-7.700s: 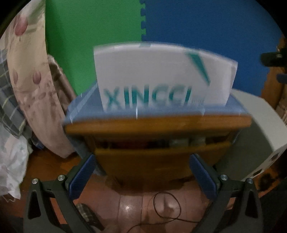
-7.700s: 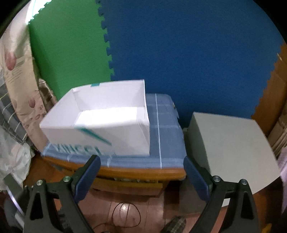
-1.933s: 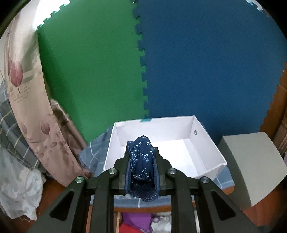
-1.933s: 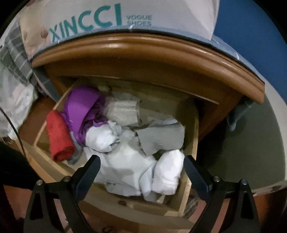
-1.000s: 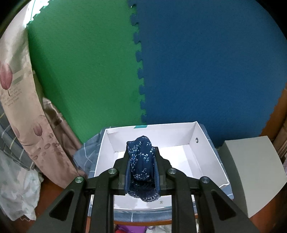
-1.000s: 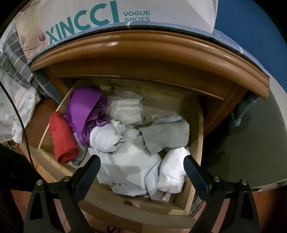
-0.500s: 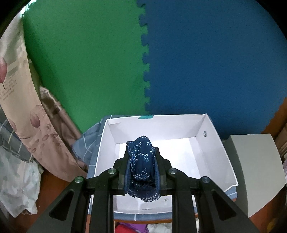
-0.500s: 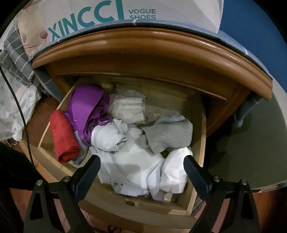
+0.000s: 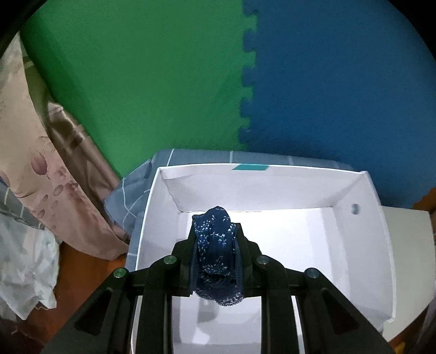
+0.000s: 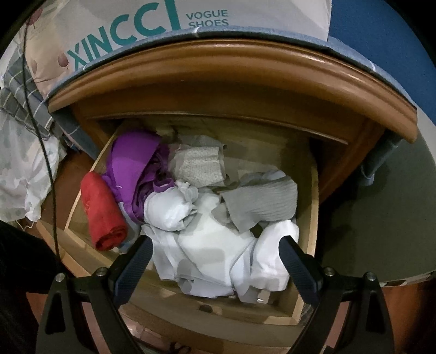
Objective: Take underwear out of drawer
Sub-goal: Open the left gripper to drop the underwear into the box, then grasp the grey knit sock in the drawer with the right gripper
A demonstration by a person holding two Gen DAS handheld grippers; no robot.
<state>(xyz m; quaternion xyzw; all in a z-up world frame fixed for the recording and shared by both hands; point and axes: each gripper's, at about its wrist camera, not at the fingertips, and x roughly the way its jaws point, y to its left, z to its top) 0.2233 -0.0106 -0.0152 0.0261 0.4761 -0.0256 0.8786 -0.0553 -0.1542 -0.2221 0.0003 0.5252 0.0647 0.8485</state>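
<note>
Left tongs [image 9: 214, 246] gripping navy underwear [image 9: 214, 253]

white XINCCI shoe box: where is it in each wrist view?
Left wrist: the white shoe box fills the lower centre, open top up, beneath the left gripper clamping navy underwear.
Right wrist: only its printed side at the top edge, above the open drawer.
Shared landmark: blue checked cloth under the box.

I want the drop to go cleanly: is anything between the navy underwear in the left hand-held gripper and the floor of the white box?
Nothing visible. The left hand-held gripper holds the navy underwear above the white box, which is open-topped, its visible floor bare.
</note>
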